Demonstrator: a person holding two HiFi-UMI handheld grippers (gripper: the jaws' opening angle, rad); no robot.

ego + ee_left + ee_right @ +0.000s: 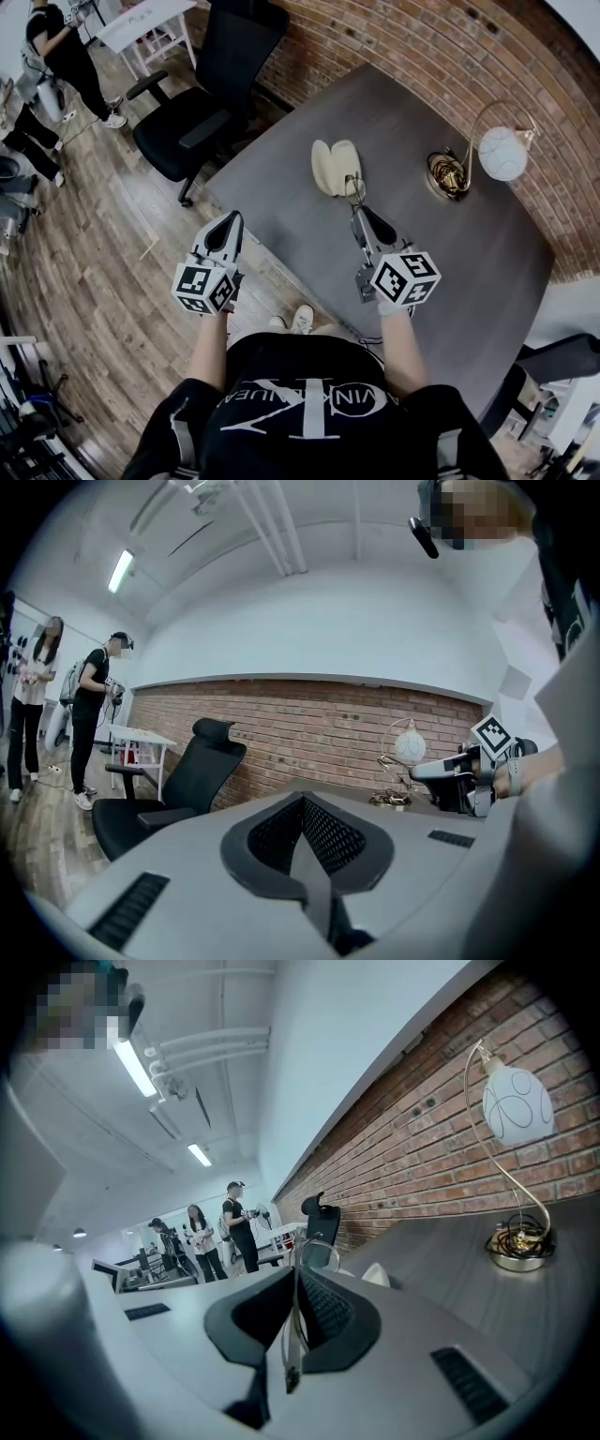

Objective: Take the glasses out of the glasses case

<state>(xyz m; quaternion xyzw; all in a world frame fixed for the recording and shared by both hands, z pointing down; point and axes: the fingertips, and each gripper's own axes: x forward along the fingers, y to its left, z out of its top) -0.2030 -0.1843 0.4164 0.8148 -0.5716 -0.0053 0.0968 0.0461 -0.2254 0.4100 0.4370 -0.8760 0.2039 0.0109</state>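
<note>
An open cream glasses case [335,169] lies on the dark grey table [450,253], both halves facing up. My right gripper [360,212] hovers just in front of it, shut on a thin-framed pair of glasses [353,188] that hangs over the near edge of the case. In the right gripper view the wire frame of the glasses [292,1335] runs between the closed jaws, and a lens [319,1253] stands beyond the tips, with the case [378,1275] behind it. My left gripper [228,221] is shut and holds nothing, out past the table's left edge above the wooden floor.
A lamp with a white globe [503,153] and a brass base [448,174] stands at the table's far right by the brick wall. A black office chair [202,103] sits off the table's far left corner. People stand in the room beyond [66,56].
</note>
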